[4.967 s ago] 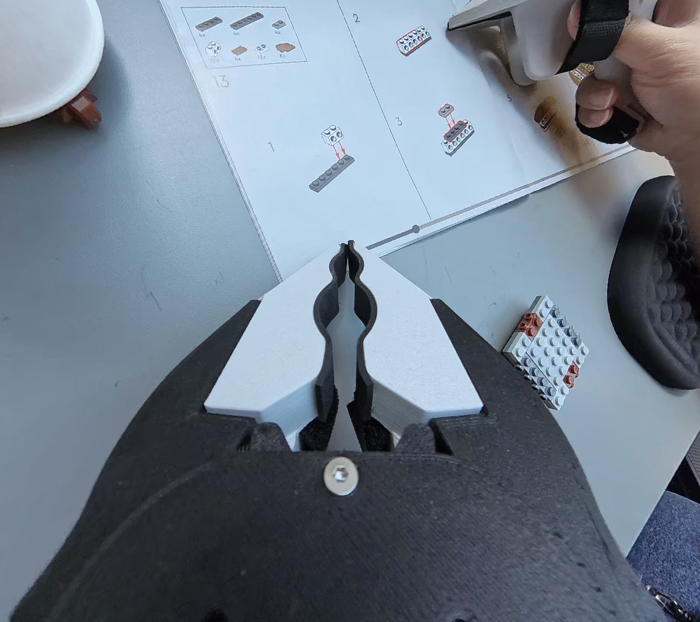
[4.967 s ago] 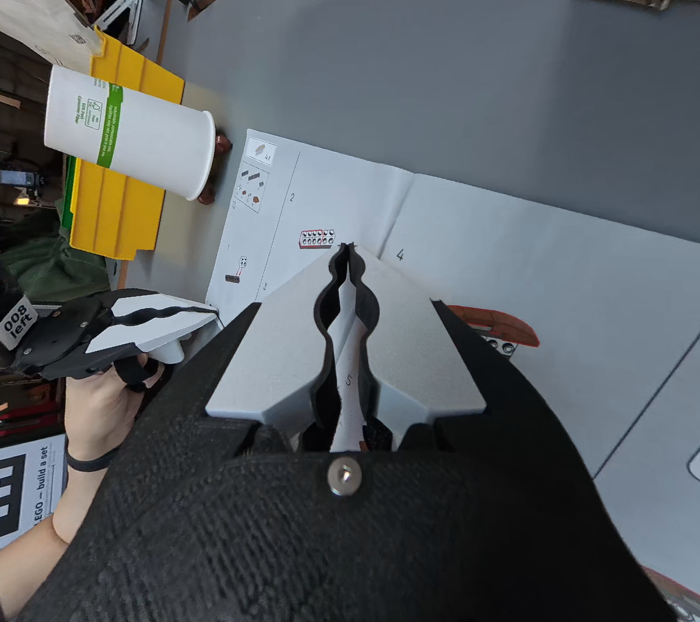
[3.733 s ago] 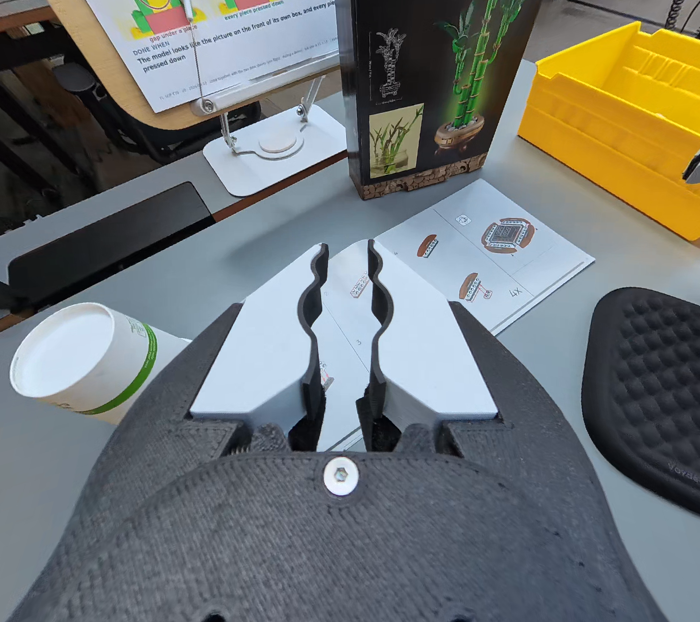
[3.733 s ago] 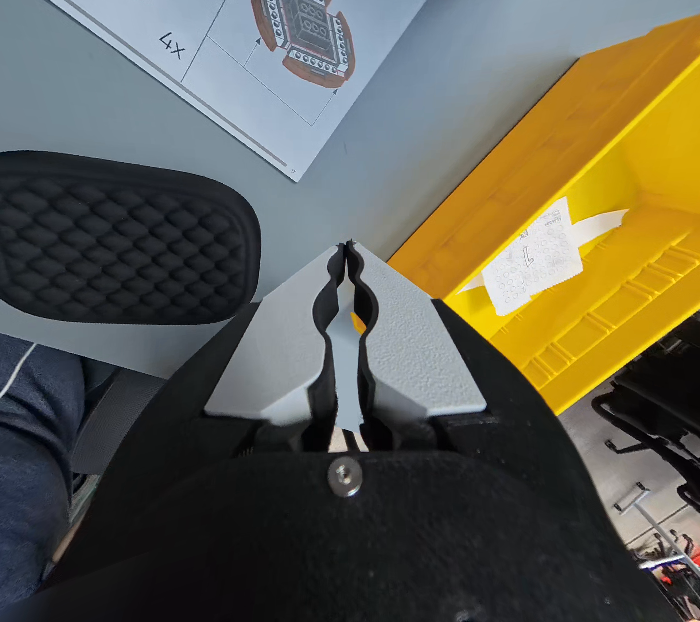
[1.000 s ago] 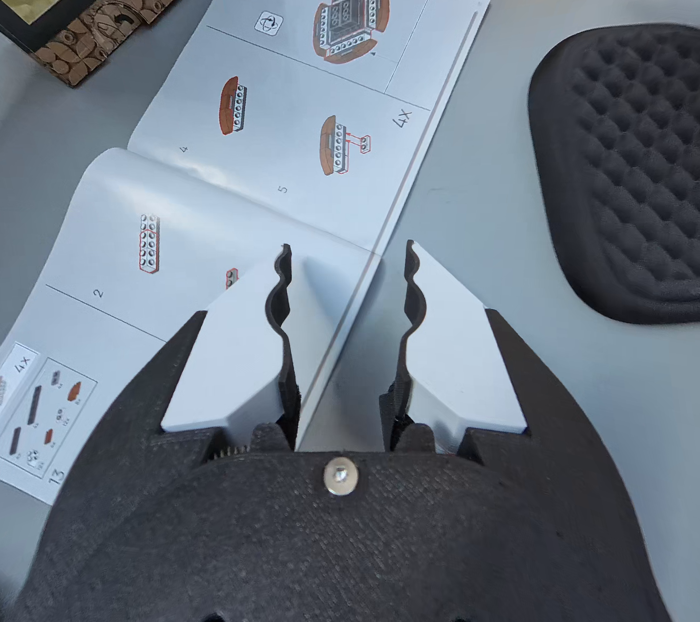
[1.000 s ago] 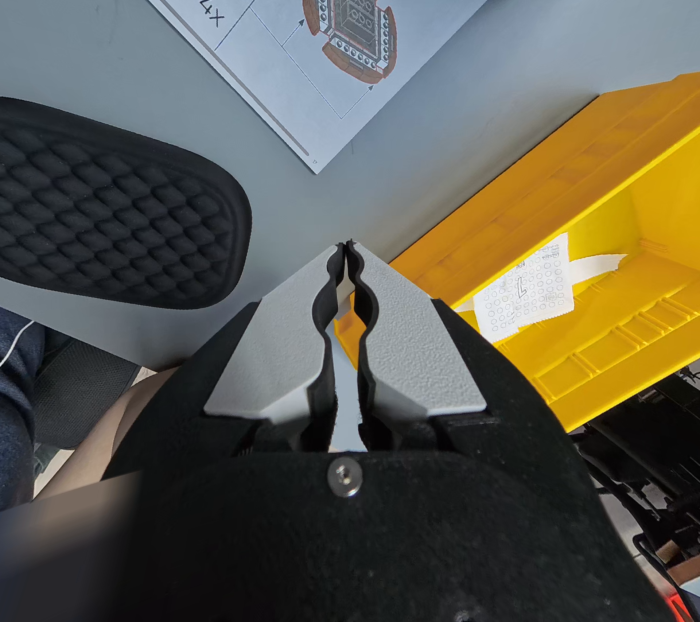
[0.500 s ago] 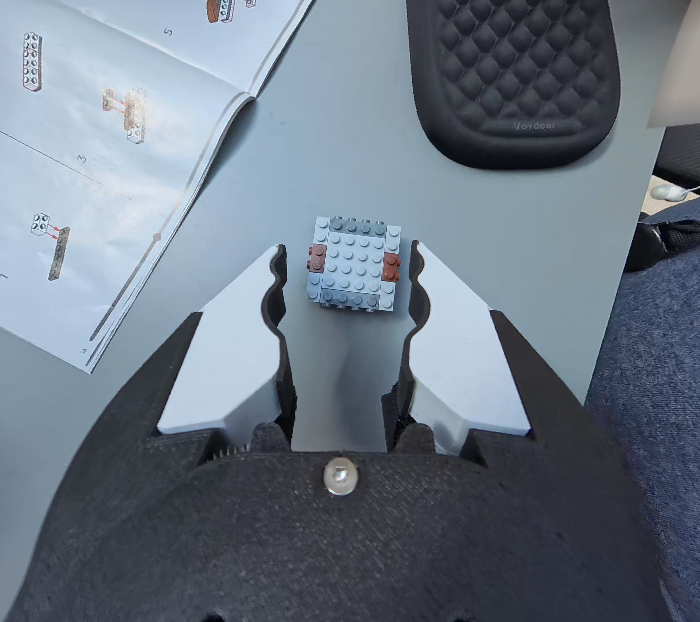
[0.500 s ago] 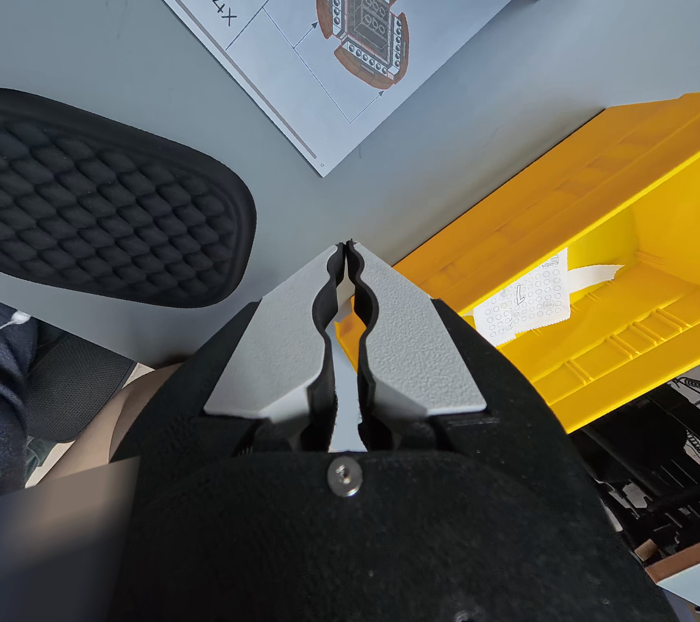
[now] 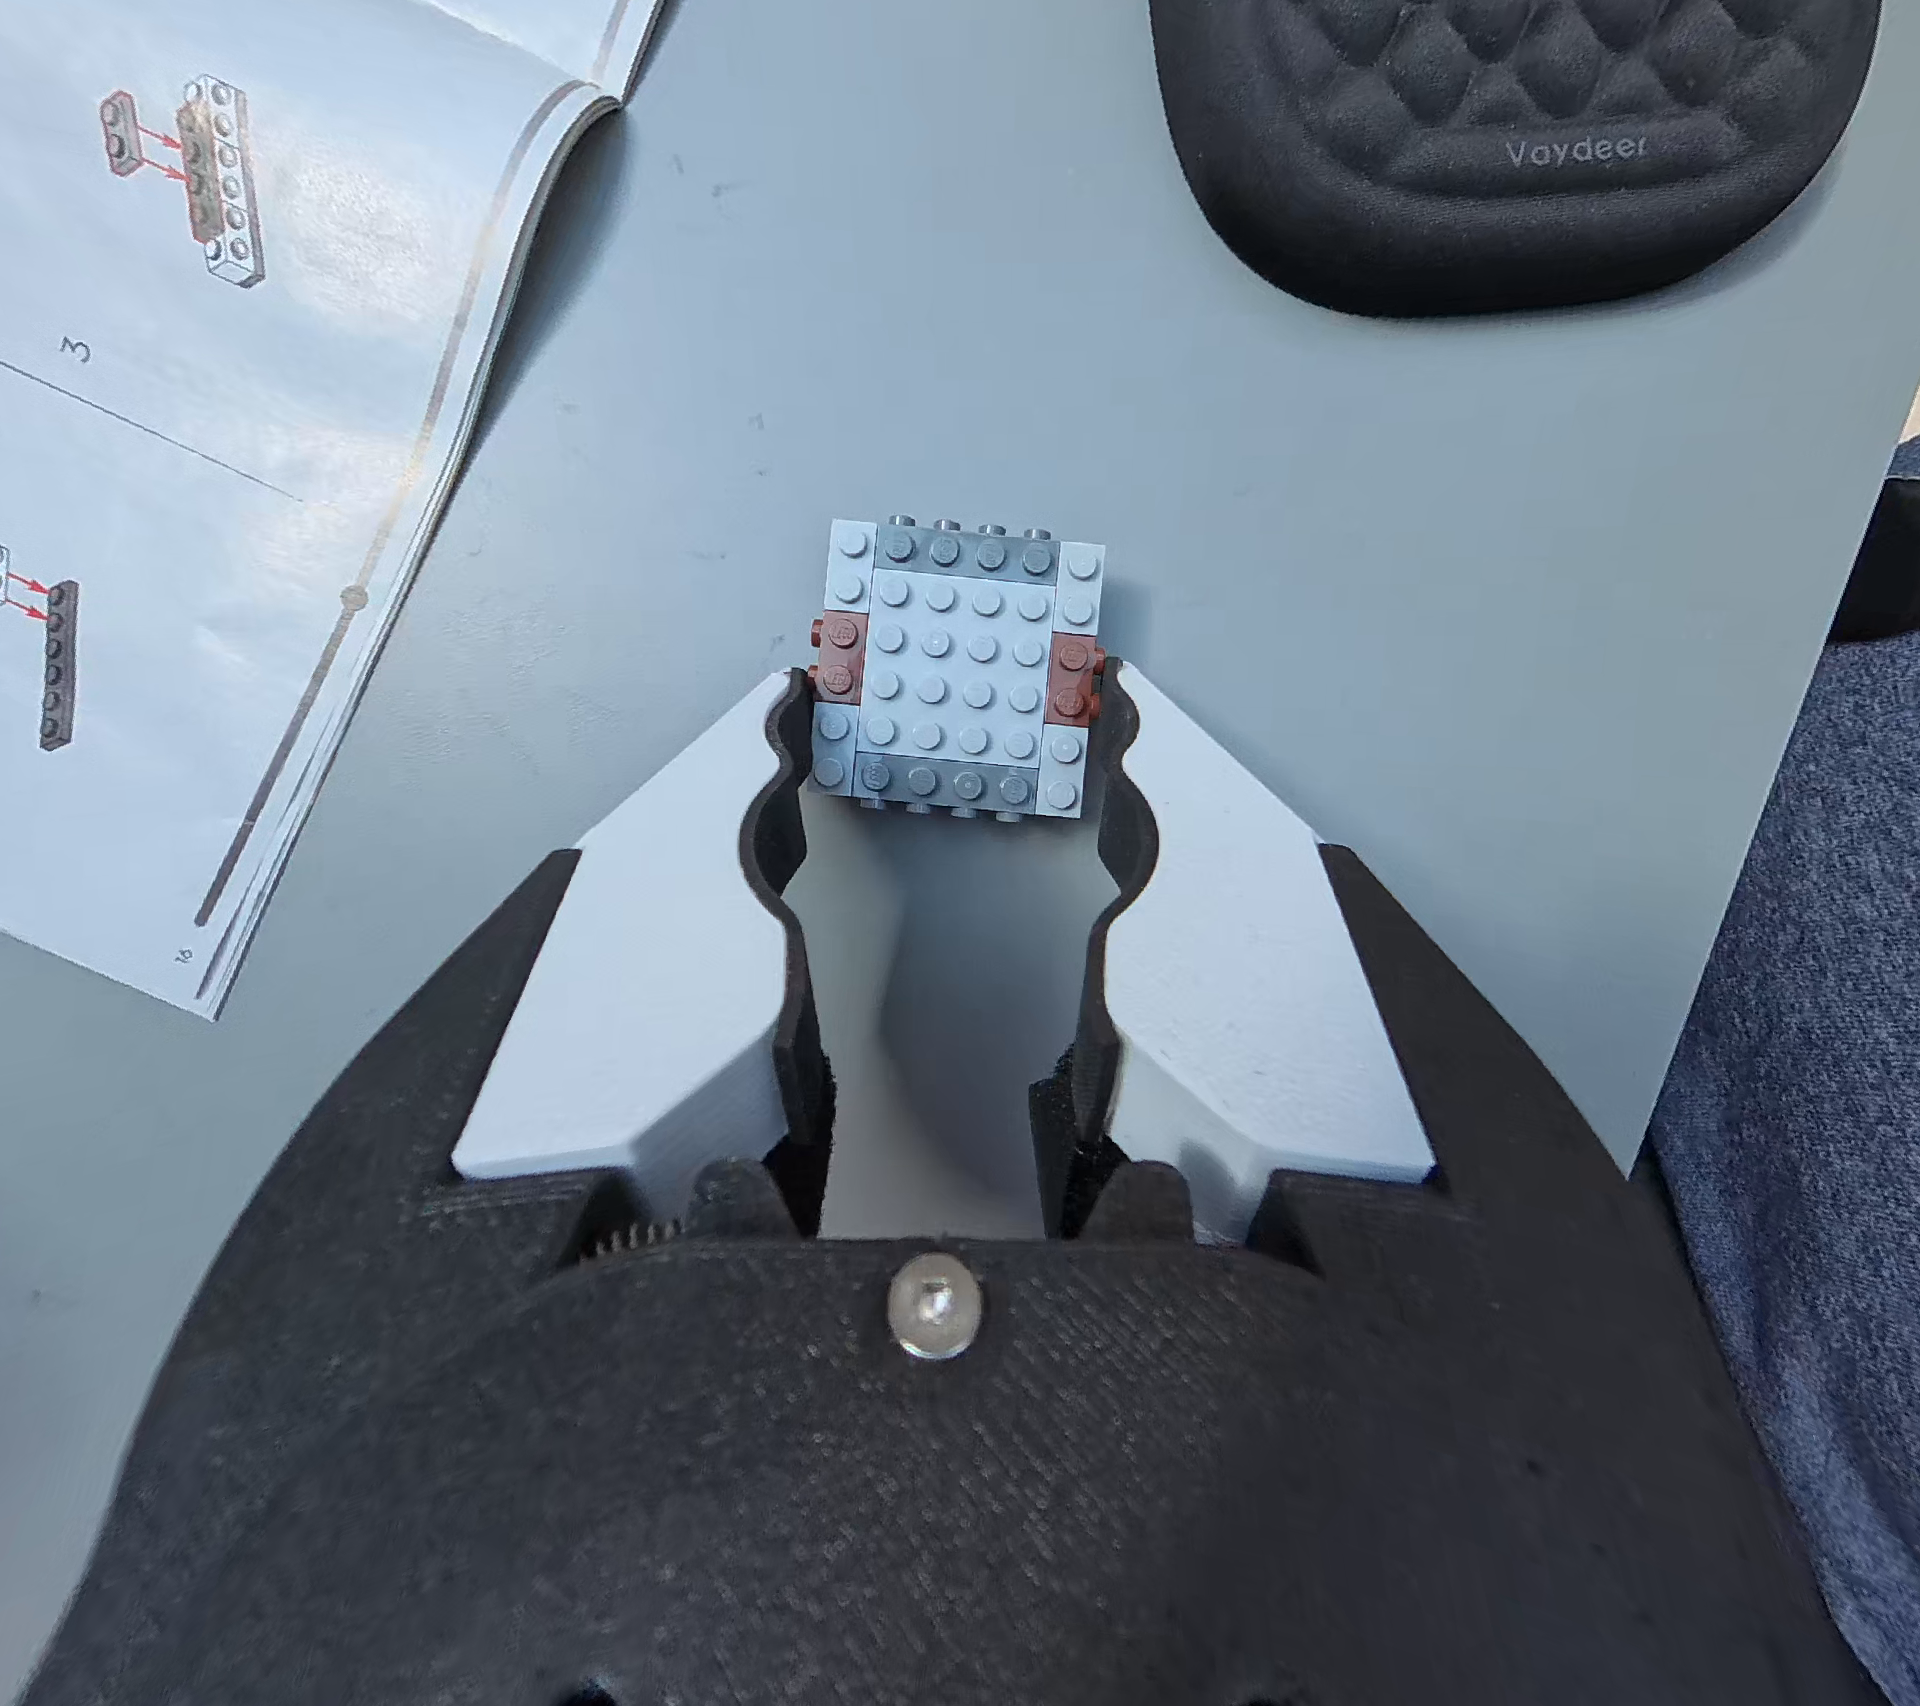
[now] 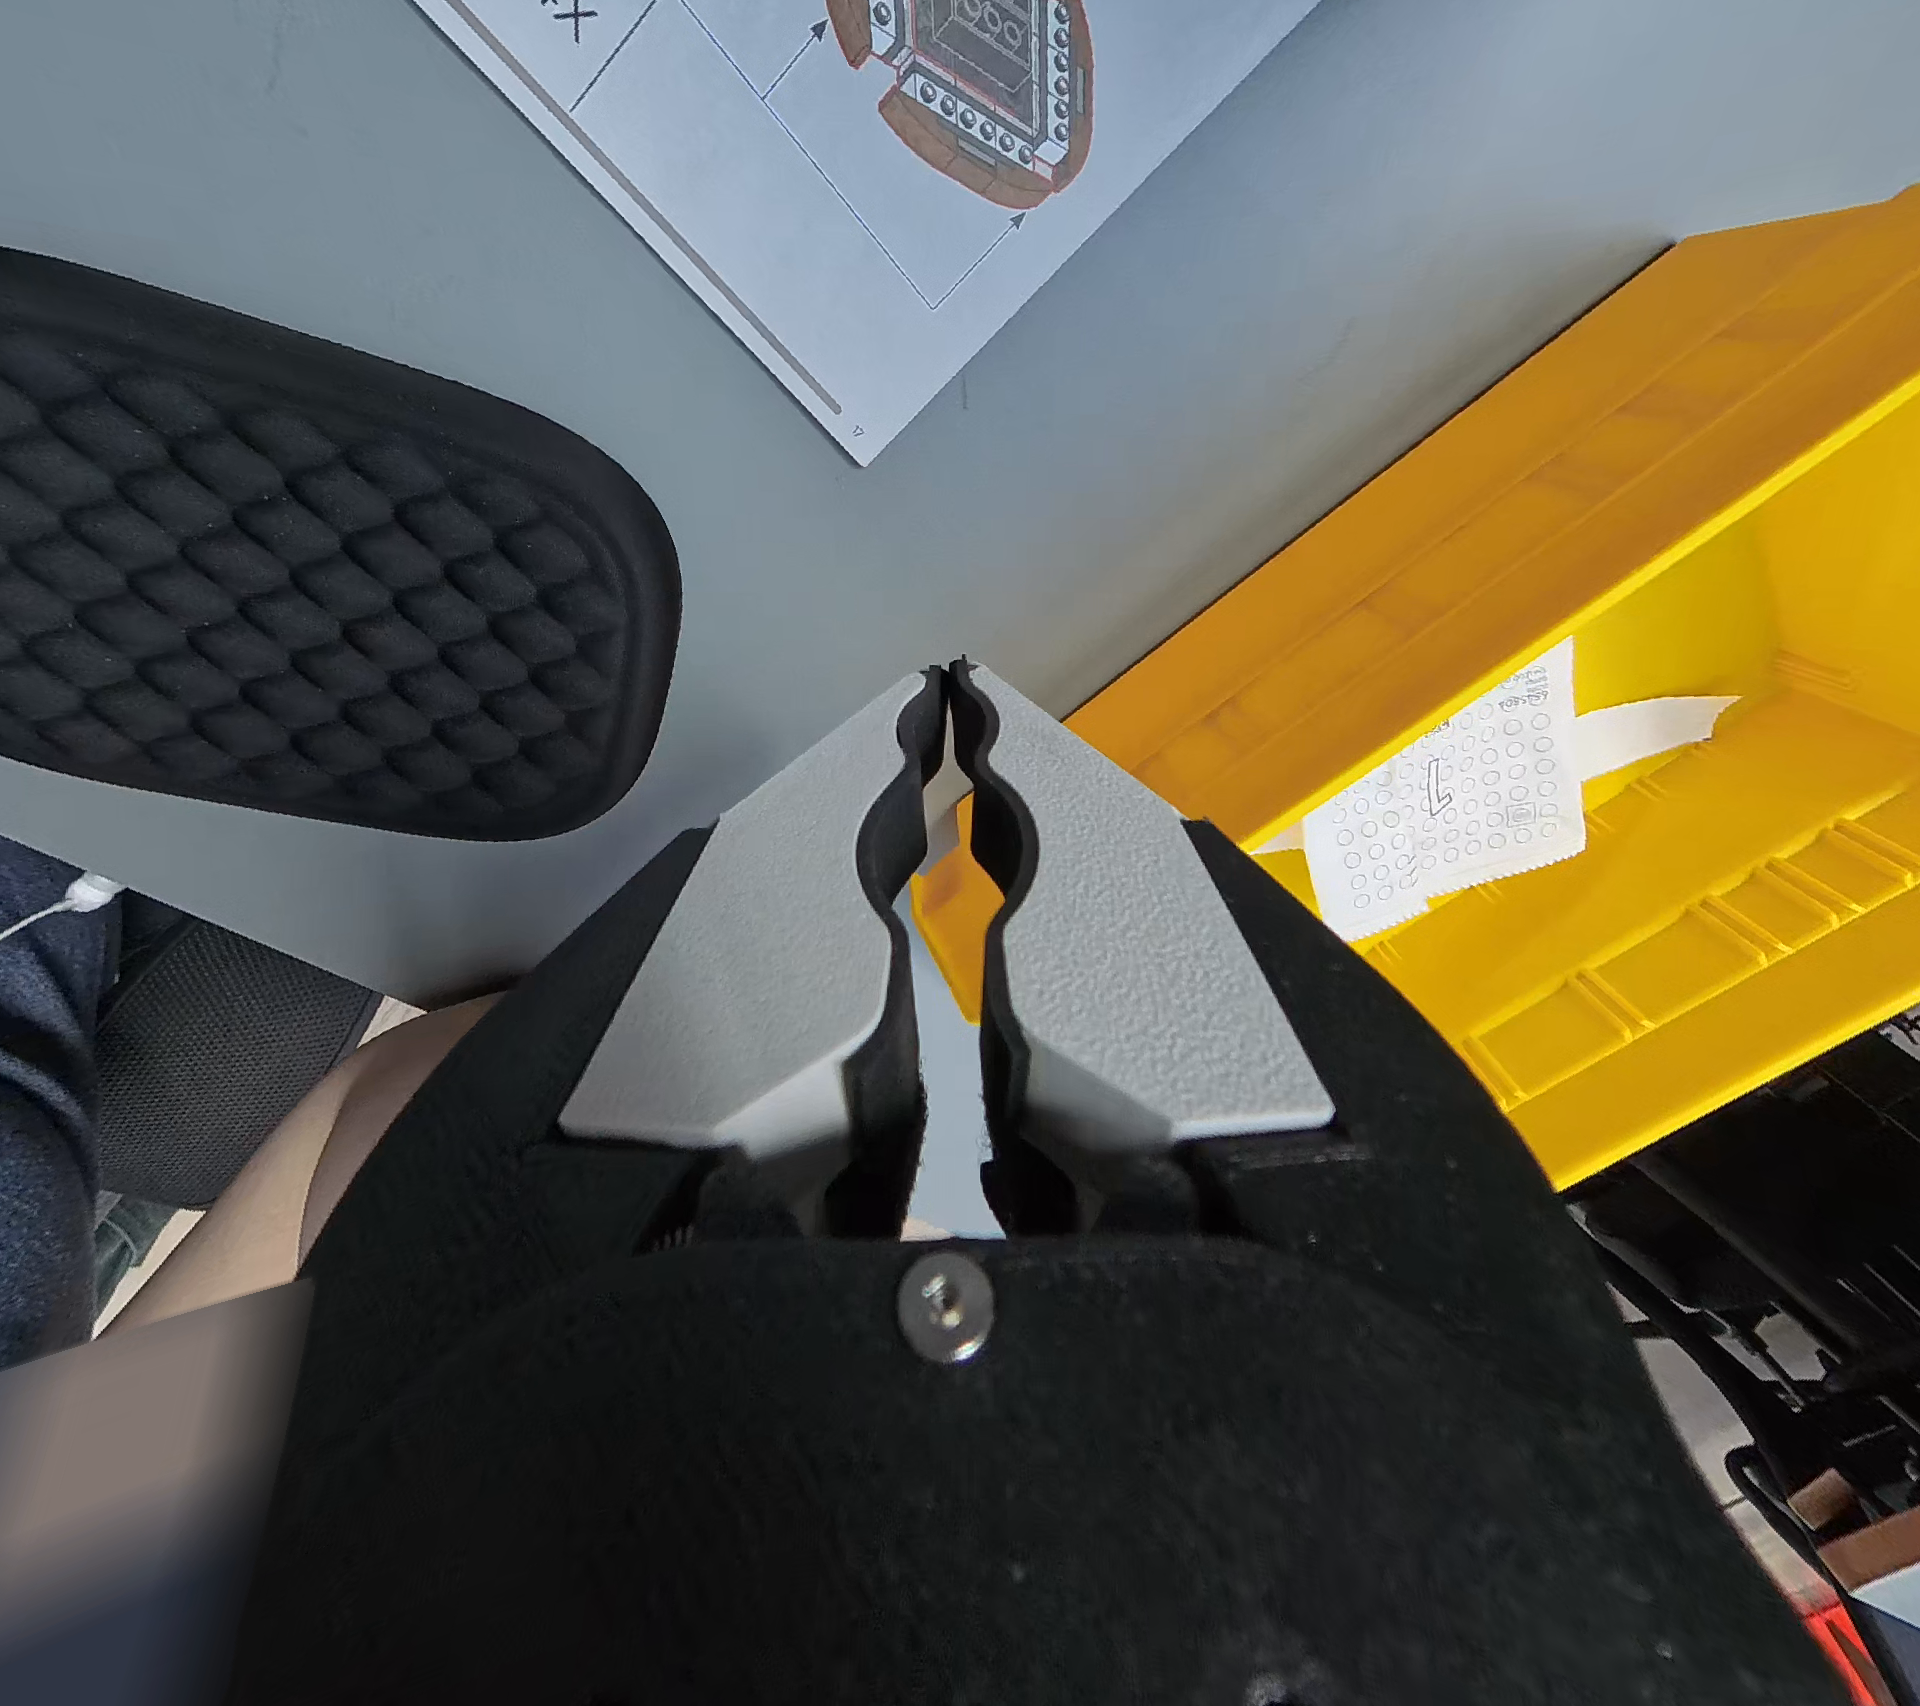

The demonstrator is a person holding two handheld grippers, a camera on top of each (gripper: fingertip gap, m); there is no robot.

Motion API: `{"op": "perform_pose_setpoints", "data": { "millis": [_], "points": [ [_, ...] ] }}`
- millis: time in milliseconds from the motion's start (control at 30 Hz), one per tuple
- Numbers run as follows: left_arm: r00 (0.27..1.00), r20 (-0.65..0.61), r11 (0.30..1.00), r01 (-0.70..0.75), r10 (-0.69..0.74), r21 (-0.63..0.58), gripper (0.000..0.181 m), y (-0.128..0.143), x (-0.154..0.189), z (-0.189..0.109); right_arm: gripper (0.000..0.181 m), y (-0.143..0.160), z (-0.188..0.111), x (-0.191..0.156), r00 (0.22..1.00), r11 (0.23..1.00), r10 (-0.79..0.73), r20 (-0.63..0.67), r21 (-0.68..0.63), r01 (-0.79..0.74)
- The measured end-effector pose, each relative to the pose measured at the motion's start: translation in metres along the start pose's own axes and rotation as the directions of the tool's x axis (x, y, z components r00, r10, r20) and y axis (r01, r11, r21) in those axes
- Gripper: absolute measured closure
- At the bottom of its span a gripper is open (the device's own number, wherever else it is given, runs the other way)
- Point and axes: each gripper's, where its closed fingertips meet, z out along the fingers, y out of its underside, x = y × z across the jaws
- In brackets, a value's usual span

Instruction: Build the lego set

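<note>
The square grey lego base (image 9: 961,667) lies flat, studs up, on the grey tabletop (image 9: 1351,513), its brown side pieces facing each finger. The left claw (image 9: 954,682) straddles its near half, spread wide, tips just beside it. Bare tabletop surrounds it; the edge runs right. The right claw (image 10: 952,669), pinched closed and empty, hovers over the yellow bin (image 10: 1558,513) corner.

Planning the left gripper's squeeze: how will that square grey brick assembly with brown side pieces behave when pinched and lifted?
The grey brick assembly looks rigid and probably light. It lies flat, so it should slide, not roll. The left gripper straddles its brown side pieces; these small add-ons might pop off under a hard squeeze.
</note>
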Motion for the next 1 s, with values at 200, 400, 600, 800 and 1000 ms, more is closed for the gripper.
{"op": "perform_pose_setpoints", "data": {
  "millis": [200,400,600,800,1000],
  "points": [
    [0.995,0.000,0.991,0.098,-0.098,0.095,0.128,-0.018,-0.019,-0.009,0.181,-0.003,0.002,-0.003,1.000,1.000,-0.022,0.002,-0.008,0.022],
    [0.987,0.087,0.975,0.115,-0.134,0.191,0.129,-0.074,-0.094,-0.023,0.181,-0.003,0.003,-0.004,0.999,0.999,-0.031,0.006,-0.017,0.031],
    [0.972,0.124,0.958,0.166,-0.199,0.235,0.128,-0.125,-0.199,-0.013,0.181,0.000,0.003,-0.003,0.999,1.000,-0.028,0.017,-0.005,0.028],
    [0.971,0.117,0.960,0.179,-0.207,0.213,0.128,-0.139,-0.260,0.019,0.181,0.000,0.004,-0.002,0.999,1.000,-0.026,0.025,-0.008,0.026],
    [0.988,0.153,0.999,0.010,-0.016,0.035,0.128,-0.124,-0.283,0.047,0.181,-0.003,0.004,-0.004,0.999,0.999,-0.040,0.024,-0.005,0.041]
  ]
}}
